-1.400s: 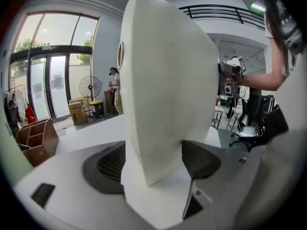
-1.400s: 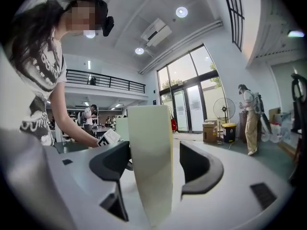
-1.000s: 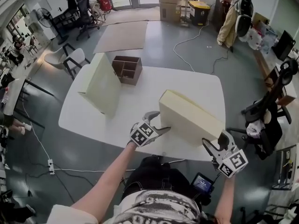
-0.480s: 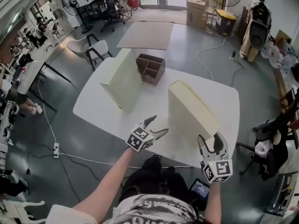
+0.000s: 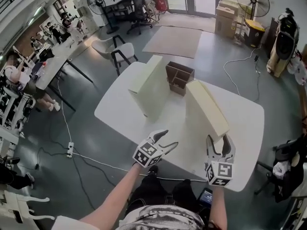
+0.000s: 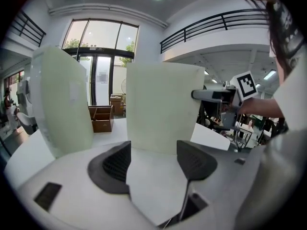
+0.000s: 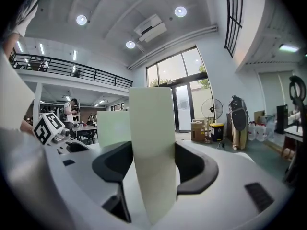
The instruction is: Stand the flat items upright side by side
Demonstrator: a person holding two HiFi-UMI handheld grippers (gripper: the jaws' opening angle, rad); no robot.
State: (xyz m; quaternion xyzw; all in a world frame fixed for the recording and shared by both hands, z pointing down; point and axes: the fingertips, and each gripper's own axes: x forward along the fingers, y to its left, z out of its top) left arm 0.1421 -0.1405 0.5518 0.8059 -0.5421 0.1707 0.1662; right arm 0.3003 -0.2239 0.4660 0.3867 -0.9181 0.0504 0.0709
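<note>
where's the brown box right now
In the head view, the brown box sits at the table's far edge, between the left panel and right panel.

A brown wooden compartmented box (image 5: 180,78) sits near the far edge of the white rounded table (image 5: 244,133); a pedestal fan (image 5: 253,0) stands beyond.

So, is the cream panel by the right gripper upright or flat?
Upright: the cream panel stands on its long edge on the white table, broad faces vertical.
</note>
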